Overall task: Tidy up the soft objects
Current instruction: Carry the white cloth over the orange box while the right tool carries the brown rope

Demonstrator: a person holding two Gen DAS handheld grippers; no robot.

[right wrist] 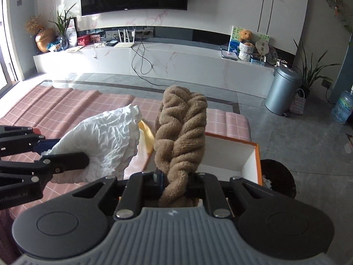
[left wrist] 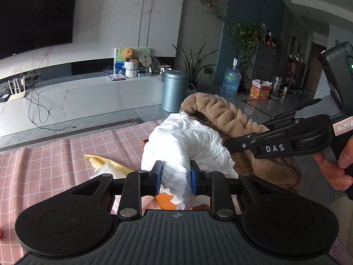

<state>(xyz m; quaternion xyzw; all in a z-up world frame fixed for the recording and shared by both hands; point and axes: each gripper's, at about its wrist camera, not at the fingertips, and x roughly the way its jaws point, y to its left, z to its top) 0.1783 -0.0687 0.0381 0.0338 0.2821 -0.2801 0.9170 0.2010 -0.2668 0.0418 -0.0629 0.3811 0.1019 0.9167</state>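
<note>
My left gripper (left wrist: 176, 176) is shut on a crumpled white soft item (left wrist: 185, 141), pinched between its blue pads and lifted above the mat. In the right wrist view the same gripper (right wrist: 68, 152) comes in from the left with the white item (right wrist: 106, 137). My right gripper (right wrist: 176, 183) is shut on a brown braided plush piece (right wrist: 183, 128) that stands up in front of it. From the left wrist, that gripper (left wrist: 245, 133) enters from the right, a hand on its handle, gripping the brown plush (left wrist: 222, 112). A white box with an orange rim (right wrist: 247, 154) sits open below.
A yellow cloth (left wrist: 106, 162) lies on the pink checked mat (left wrist: 55, 165). A dark round object (right wrist: 280, 176) is beside the box. A grey bin (right wrist: 282, 90), a water bottle (left wrist: 230, 81) and a low marble TV bench (right wrist: 154, 59) stand on the tiled floor beyond.
</note>
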